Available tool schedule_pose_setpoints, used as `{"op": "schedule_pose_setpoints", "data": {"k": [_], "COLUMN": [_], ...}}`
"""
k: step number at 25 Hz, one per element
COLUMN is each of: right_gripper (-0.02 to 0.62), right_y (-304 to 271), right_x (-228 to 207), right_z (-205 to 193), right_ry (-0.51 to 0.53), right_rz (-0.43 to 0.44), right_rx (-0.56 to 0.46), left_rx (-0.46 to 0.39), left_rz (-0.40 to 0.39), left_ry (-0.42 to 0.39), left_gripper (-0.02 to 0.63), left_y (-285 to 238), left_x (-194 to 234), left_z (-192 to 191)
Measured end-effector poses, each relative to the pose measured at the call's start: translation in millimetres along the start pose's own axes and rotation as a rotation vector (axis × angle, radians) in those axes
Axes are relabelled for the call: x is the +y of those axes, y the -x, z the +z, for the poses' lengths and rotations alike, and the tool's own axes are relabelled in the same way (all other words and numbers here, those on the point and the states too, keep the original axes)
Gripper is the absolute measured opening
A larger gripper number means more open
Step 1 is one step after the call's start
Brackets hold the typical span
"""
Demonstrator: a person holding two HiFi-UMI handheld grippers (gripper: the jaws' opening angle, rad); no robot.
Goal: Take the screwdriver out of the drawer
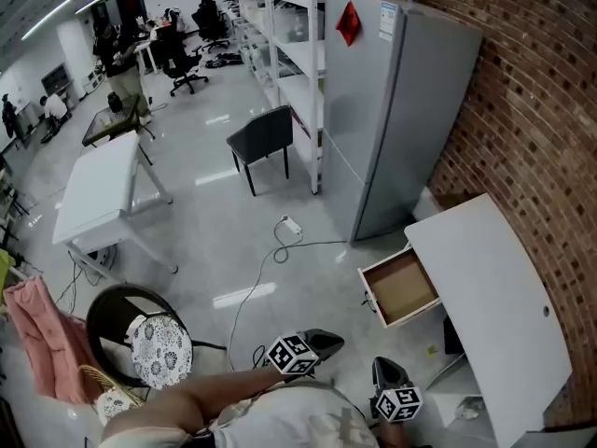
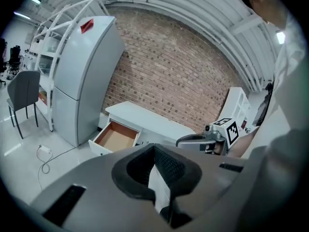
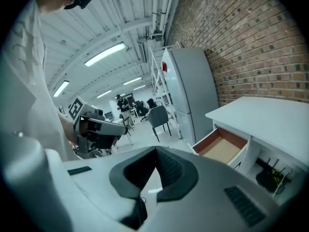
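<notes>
Screwdriver: can't be made out in any view. Drawer (image 1: 399,287) is pulled out of the white desk (image 1: 494,278), and the part of its inside that shows is plain brown board. It lies ahead of both hand-held grippers, well apart from them. It is almost straight ahead of the right one and ahead and to the right of the left one.

Left hand-held gripper (image 1: 336,342) is held out low in front of the person on a bare forearm (image 1: 210,395), tilted a little downward. Its jaws are pressed together with nothing between them, and they touch nothing. Its marker cube (image 1: 292,355) sits just behind the jaws.

Right hand-held gripper (image 1: 381,363) is just beside the left one on its right, at the same slight downward tilt and aimed at the desk front. Its jaws are also closed on nothing and in free air. Its marker cube (image 1: 398,402) is at the bottom edge of the head view.

Each gripper view shows the other hand-held gripper alongside, apart from it.

Further out: a grey fridge (image 1: 392,110) stands beyond the drawer against the brick wall (image 1: 532,110). A white power strip (image 1: 290,224) with its cable lies on the floor ahead of the left hand-held gripper. A dark chair (image 1: 263,138) stands farther ahead.
</notes>
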State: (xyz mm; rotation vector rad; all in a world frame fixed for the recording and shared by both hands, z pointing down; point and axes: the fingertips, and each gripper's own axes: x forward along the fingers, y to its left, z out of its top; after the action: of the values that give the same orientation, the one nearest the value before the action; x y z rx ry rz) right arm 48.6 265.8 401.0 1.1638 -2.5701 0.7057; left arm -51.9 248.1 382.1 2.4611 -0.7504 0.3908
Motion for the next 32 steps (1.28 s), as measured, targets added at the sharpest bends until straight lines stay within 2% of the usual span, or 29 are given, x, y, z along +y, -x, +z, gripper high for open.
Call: {"op": "schedule_pose_setpoints", "data": {"k": [7, 20, 32], "right_gripper": [0.023, 0.023, 0.023], "right_y": [-12, -15, -15], "right_x": [8, -7, -21], "right_z": [-7, -6, -10], "right_ry": [0.033, 0.041, -0.004], "right_rz": [0.007, -0.007, 0.018], "right_rx": [0.005, 0.047, 0.054], "left_rx": [-0.034, -0.044, 0.013], "left_rz": [0.031, 0.056, 0.088], "left_ry": [-0.004, 0.003, 0.063], "left_gripper": [0.021, 0.021, 0.021], "left_y": [19, 11, -1], "left_x": [10, 11, 23], "left_z": [0, 7, -5]}}
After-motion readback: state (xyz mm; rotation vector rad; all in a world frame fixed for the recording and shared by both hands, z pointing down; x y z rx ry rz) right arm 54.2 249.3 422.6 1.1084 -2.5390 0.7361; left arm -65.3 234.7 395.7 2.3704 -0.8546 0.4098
